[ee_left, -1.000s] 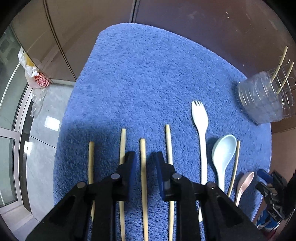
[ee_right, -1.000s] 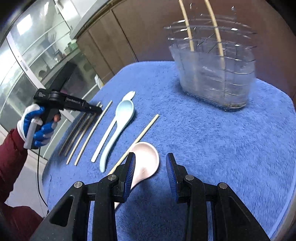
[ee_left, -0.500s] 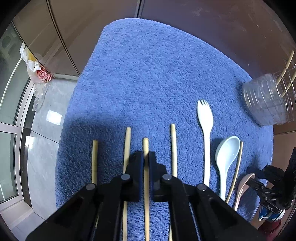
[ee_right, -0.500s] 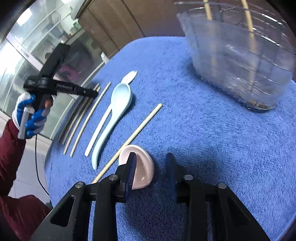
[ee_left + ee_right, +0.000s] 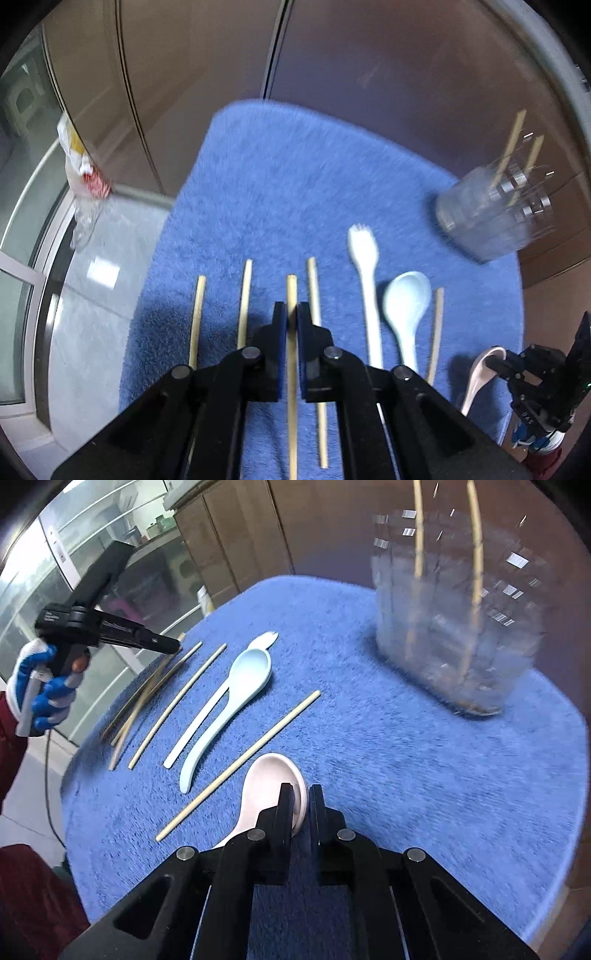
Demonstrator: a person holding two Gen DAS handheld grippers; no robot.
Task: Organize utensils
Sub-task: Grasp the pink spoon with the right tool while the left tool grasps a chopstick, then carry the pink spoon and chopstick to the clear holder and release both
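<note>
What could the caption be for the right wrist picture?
Right gripper pinches the pink spoon's rim on the blue towel.

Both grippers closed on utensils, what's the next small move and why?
Probably carry both toward the clear plastic utensil holder: the left gripper pinches a wooden chopstick, the right gripper clamps the pink ceramic spoon, and two chopsticks already stand in it.
</note>
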